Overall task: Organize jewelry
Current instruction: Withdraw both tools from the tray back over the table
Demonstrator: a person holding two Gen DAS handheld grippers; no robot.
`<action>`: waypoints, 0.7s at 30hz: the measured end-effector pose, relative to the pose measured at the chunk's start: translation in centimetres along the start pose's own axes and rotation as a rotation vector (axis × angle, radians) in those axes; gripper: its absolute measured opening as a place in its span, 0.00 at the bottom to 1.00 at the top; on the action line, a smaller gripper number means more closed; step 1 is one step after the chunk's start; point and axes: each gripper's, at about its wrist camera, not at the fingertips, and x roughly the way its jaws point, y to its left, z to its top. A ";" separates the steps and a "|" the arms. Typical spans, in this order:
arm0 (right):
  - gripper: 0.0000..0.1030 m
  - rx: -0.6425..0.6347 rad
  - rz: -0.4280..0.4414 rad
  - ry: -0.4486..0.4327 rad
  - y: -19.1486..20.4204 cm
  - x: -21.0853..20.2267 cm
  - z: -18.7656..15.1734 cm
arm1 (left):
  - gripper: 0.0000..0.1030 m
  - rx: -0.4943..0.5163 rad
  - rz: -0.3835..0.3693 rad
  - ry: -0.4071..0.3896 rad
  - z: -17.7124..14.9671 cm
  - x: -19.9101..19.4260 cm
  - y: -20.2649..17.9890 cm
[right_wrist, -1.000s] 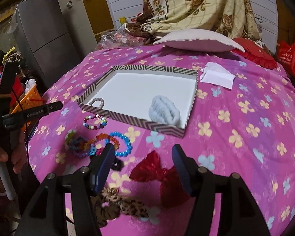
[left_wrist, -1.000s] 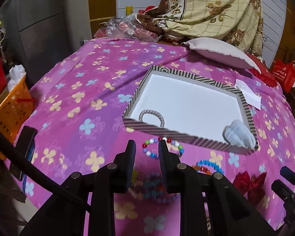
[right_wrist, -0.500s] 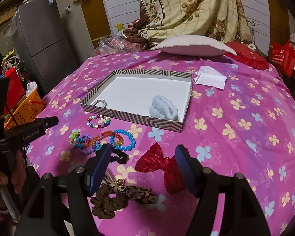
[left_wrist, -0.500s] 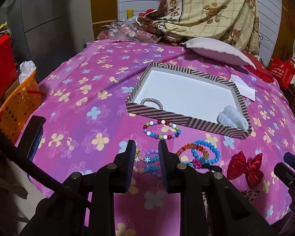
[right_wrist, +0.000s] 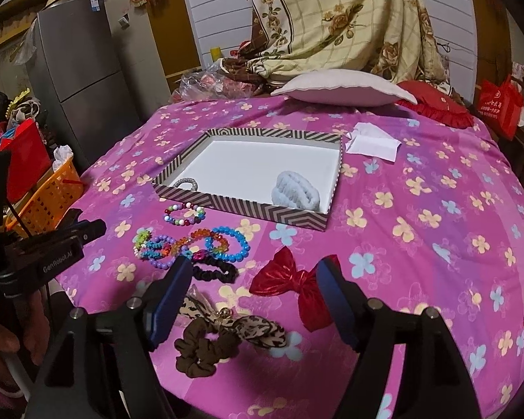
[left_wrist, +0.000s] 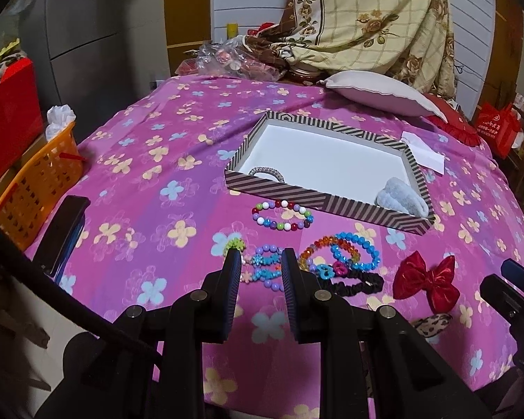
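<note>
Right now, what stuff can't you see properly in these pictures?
- Silver bracelet in the striped tray: both views, the near wall hides its lower half.
- Leopard-print scrunchie: left wrist view, mostly behind the left gripper.
- Purple bead bracelet: right wrist view, tangled with others, so its outline is unclear.
- Right gripper: open, nothing between its fingers.

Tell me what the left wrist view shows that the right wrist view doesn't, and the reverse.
Only the left wrist view shows the dark phone lying at the bedspread's left edge. Only the right wrist view shows the brown scrunchie whole and the person's hand holding the left hand-held gripper. Both show the striped tray with a silver bracelet and pale fluffy scrunchie inside, the beaded bracelets in front, and the red bow.
</note>
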 end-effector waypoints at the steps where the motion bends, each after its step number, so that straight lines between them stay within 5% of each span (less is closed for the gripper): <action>1: 0.75 0.008 -0.007 -0.001 0.0 -0.1 -0.1 | 0.20 0.002 0.001 -0.004 -0.2 -0.2 -0.1; 21: 0.75 -0.035 -0.032 -0.025 0.8 -2.0 -1.4 | 0.20 0.007 -0.001 -0.022 -1.9 -2.1 -0.4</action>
